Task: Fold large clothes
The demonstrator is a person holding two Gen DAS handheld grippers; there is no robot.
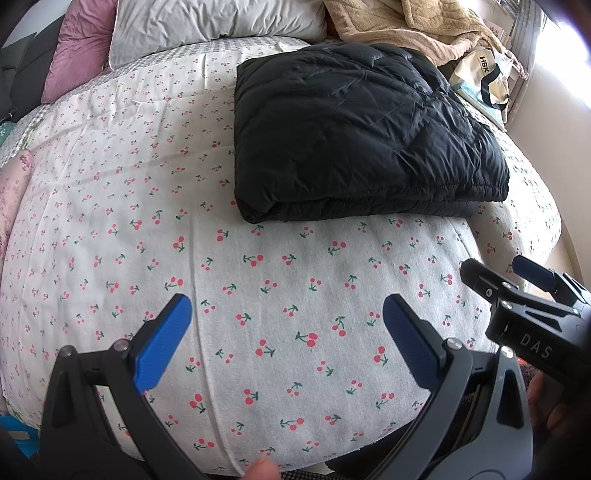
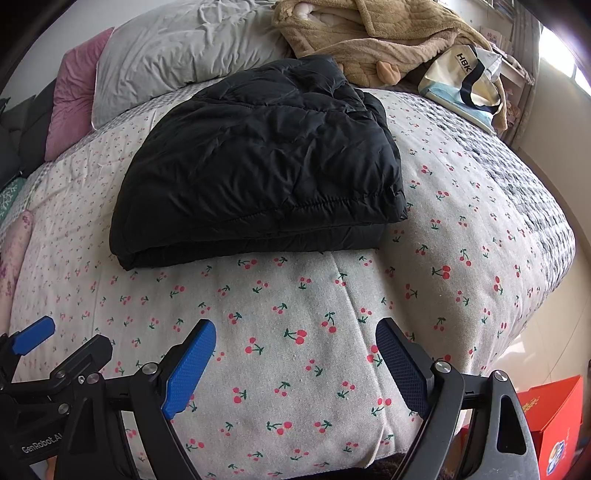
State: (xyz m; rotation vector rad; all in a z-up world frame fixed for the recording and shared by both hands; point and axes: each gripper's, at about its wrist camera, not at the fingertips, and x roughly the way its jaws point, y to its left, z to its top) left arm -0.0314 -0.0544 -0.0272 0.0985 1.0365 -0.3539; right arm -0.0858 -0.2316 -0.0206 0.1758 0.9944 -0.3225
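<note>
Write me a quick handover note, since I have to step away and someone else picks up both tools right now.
Left tool: open, holding nothing, above the cherry-print bedspread.
Right tool: open, holding nothing, beside the left one.
Black puffer jacket: lies folded into a compact stack on the bedspread, ahead of both tools, touched by neither.
Done: the jacket looks folded.
Left: possibly only squaring its edges. A beige fleece garment lies crumpled near the pillows.

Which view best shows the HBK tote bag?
Right wrist: the cream HBK-lettered tote bag sits unobstructed beside the beige fleece blanket. Left wrist shows the bag smaller, its lower part cut off behind the folded black puffer jacket.
</note>
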